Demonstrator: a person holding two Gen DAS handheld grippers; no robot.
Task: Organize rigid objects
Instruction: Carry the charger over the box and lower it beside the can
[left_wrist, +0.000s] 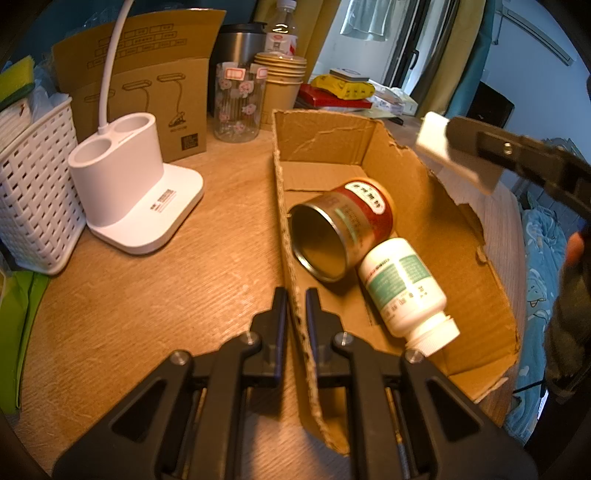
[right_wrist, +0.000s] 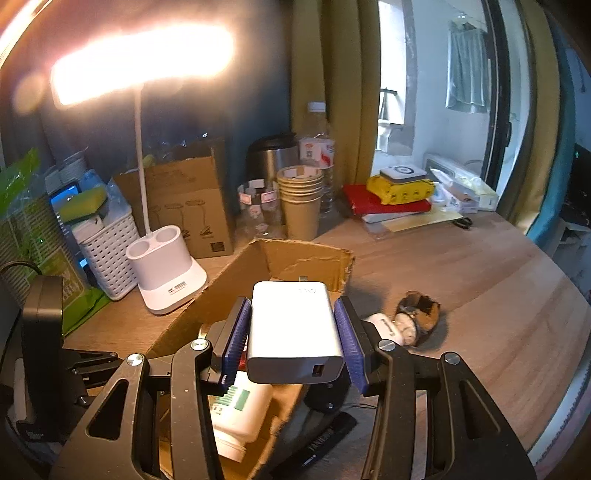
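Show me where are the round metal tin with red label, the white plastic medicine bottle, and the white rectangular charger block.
Round metal tin with red label (left_wrist: 343, 230), left wrist view, on its side wall.
White plastic medicine bottle (left_wrist: 402, 284), left wrist view, on its label.
White rectangular charger block (right_wrist: 293, 328), right wrist view, on its top face.

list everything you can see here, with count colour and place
cardboard box: 1, brown, open, mid desk
tin can: 1, red and metal, on its side in the box
pill bottle: 1, white with green label, on its side in the box, against the can
charger block: 1, white, held above the box
lamp base: 1, white, left of the box
basket: 1, white, far left
paper cups: 1 stack, tan, behind the box
glass jar: 1, clear, beside the cups
left gripper: jaws shut on the box wall
right gripper: jaws shut on the charger block
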